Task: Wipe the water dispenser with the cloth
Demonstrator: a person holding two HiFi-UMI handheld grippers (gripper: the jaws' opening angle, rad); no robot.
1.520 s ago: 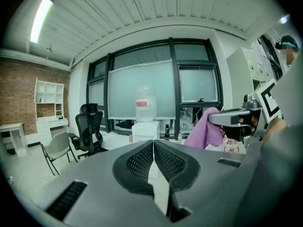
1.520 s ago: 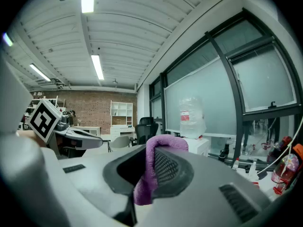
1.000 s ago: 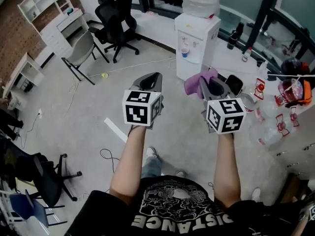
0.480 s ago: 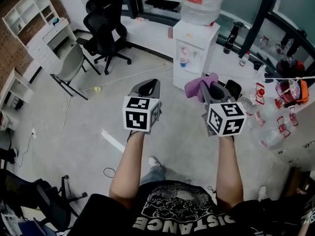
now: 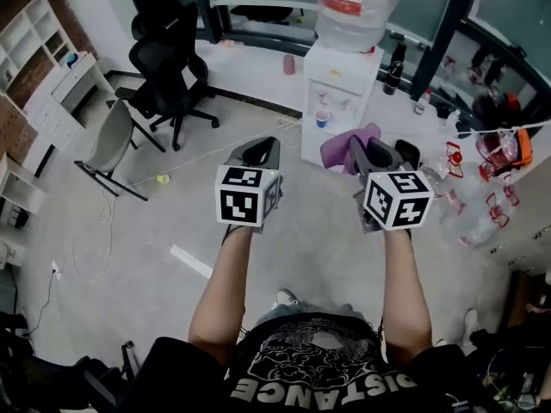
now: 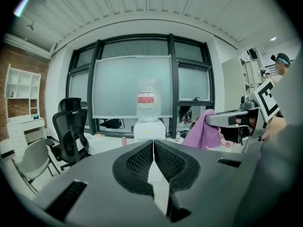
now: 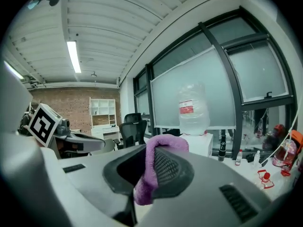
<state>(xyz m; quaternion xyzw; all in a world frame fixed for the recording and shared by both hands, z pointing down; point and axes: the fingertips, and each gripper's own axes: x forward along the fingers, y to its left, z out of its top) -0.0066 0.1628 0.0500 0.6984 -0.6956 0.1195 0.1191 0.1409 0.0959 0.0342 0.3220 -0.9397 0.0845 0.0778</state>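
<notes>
Since the white water dispenser [image 5: 343, 89] stands well ahead across the floor, apart from both arms, no wiping looks to have begun. The whole job is left, starting with the approach. Its big clear bottle [image 5: 355, 7] sits upended on top, though I cannot tell how full it is. The right tongs [image 5: 368, 151] are clenched on the purple cloth [image 5: 346, 147], which drapes over one jaw, clear of the dispenser. The left tongs [image 5: 261, 151] are pressed together on nothing. A small blue cup [image 5: 322, 117] sits under the taps, its contents hidden.
</notes>
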